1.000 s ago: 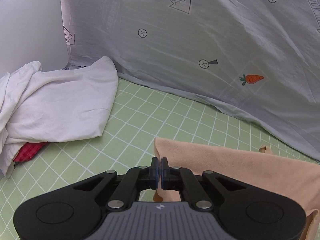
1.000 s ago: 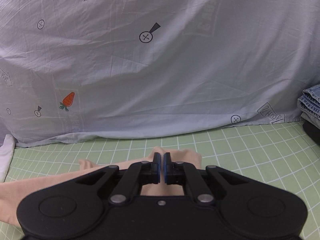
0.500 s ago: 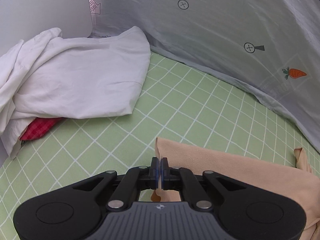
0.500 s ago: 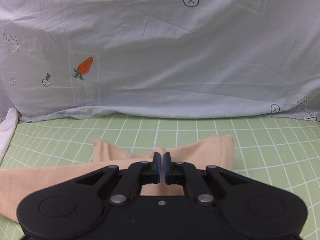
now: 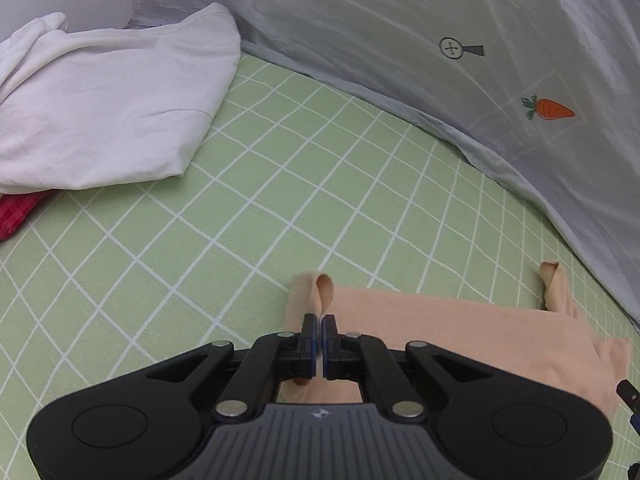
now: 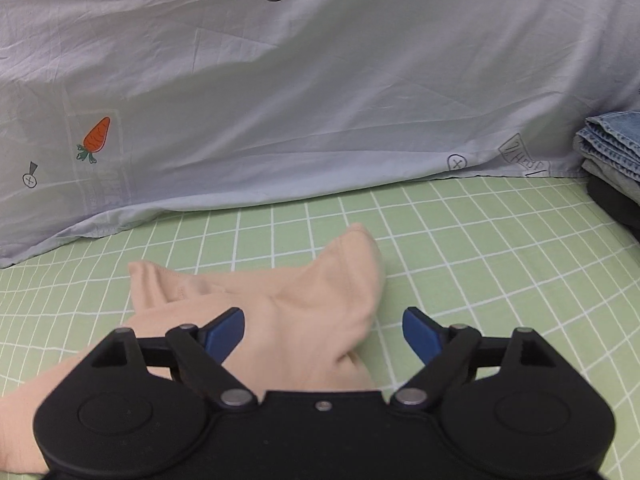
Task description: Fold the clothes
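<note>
Presently listed, one peach garment (image 5: 460, 332), lying on the green checked sheet (image 5: 280, 208) at 6 o'clock in both wrist views. Left gripper (image 5: 319, 334): fingers closed on a raised fold of the garment's edge, the cloth standing up in a small loop just beyond the tips. Right gripper (image 6: 323, 330): blue fingers (image 6: 224, 330) spread wide, hovering over the garment's other end, one finger above the cloth, the other above bare sheet. White garment (image 5: 108, 108): heaped at 10 o'clock in the left view, over a red checked cloth (image 5: 16, 216). Grey printed sheet (image 6: 320, 100): draped across 12 o'clock, carrot motifs. Folded denim stack (image 6: 612, 148): 3 o'clock, right view. No containers visible.
</note>
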`<state>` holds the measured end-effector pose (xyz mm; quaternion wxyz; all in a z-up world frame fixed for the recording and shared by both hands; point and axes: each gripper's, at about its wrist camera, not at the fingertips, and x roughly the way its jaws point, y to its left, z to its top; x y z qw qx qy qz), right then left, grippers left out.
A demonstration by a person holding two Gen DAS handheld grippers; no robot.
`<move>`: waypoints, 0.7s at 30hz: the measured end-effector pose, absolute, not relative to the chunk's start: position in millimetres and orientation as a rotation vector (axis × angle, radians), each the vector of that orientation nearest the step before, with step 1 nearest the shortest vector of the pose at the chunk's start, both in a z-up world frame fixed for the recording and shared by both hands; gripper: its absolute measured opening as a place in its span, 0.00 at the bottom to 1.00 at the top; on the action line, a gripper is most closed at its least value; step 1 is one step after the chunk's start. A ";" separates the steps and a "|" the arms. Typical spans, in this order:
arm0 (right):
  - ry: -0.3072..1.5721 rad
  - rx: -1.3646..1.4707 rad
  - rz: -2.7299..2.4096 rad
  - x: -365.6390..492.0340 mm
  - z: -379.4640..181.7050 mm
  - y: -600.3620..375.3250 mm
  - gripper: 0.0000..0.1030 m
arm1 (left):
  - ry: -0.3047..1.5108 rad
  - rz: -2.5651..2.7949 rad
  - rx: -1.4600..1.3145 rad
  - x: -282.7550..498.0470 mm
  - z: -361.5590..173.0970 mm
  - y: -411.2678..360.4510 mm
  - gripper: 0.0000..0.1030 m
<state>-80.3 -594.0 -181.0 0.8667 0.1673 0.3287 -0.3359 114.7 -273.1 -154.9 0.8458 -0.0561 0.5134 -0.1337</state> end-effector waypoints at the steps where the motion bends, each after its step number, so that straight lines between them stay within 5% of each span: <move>1: 0.696 0.350 -0.719 -89.8 -181.4 -593.5 0.86 | 1.078 -0.334 -0.122 108.9 -149.6 -283.7 0.03; 9: 0.775 0.429 -0.827 -147.3 -198.0 -600.7 0.86 | 1.163 -0.761 -0.004 35.2 -164.8 -386.2 0.08; 10: 0.779 0.434 -0.831 -148.8 -198.8 -601.5 0.86 | 1.195 -0.776 0.000 31.6 -171.0 -391.1 0.11; 12: 0.773 0.423 -0.822 -147.9 -196.5 -600.9 0.86 | 1.256 -0.787 0.005 27.2 -181.6 -395.3 0.37; 15: 0.745 0.363 -0.773 -138.2 -187.6 -593.4 0.87 | 1.244 -0.739 0.006 28.4 -181.4 -383.7 0.61; 21: 0.731 0.195 -0.548 -93.9 -182.6 -549.1 0.96 | 1.147 -0.529 0.076 49.1 -172.3 -353.8 0.72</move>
